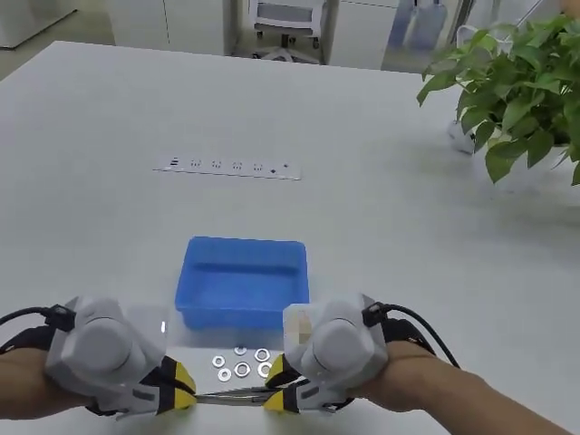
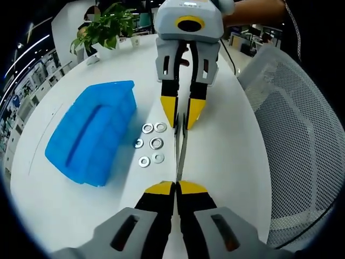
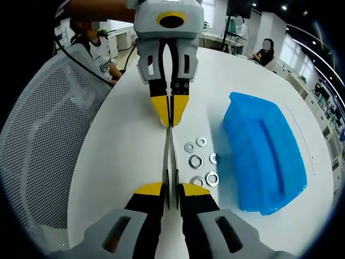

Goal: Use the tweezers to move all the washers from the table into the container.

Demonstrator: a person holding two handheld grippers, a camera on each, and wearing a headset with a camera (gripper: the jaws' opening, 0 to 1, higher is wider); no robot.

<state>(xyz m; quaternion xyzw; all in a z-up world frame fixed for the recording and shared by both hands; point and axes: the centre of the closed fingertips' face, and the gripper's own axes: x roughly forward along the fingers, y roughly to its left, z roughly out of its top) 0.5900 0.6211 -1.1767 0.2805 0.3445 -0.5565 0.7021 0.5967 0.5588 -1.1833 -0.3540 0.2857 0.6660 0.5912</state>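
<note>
Left gripper (image 2: 176, 188): near left of the table; jaws clamped tight on the joined end of the tweezers.
Right gripper (image 3: 171, 190): near, right of the left gripper; jaws drawn in on the tweezers' two arms.
Tweezers (image 2: 181, 144): span between the two grippers, at the near table edge.
Washers (image 1: 241, 362): six, loose on the table, between tweezers and container.
Container (image 1: 245, 244): blue tray, just beyond the washers.
Table (image 1: 408, 236): white.
Power strip (image 1: 227, 167): far of the container.
Plant (image 1: 521, 82): far right.
</note>
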